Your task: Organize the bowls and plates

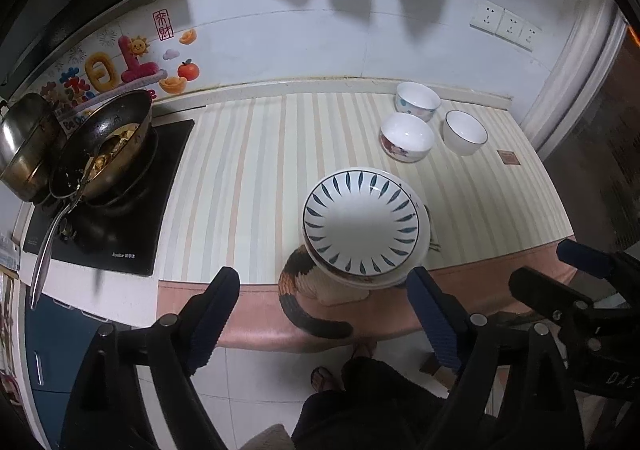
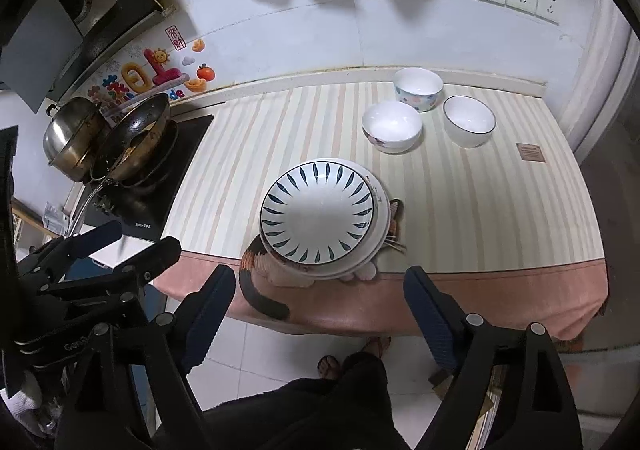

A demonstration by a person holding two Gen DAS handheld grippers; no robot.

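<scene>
Left gripper (image 1: 324,314): jaws spread wide with nothing between them, held above the near edge of the counter, clear of the plates.
Right gripper (image 2: 320,310): jaws likewise wide apart and empty, just right of the left gripper, also above the near edge.
Stack of plates (image 2: 320,214): near the counter's near edge, about mid-width; the top plate has dark leaf marks around its rim and sits on larger white plates.
Bowls: three, set apart, at the far right of the counter; a spotted bowl (image 2: 418,88) farthest, a flowered bowl (image 2: 392,126) to its near left, a dark-rimmed bowl (image 2: 469,120) to the right.
Counter cover (image 2: 480,210): striped cloth with a pink near border.
Stove (image 1: 116,210): on the left, carrying a wok (image 1: 108,146) with food and a steel pot (image 1: 28,146) beside it.
</scene>
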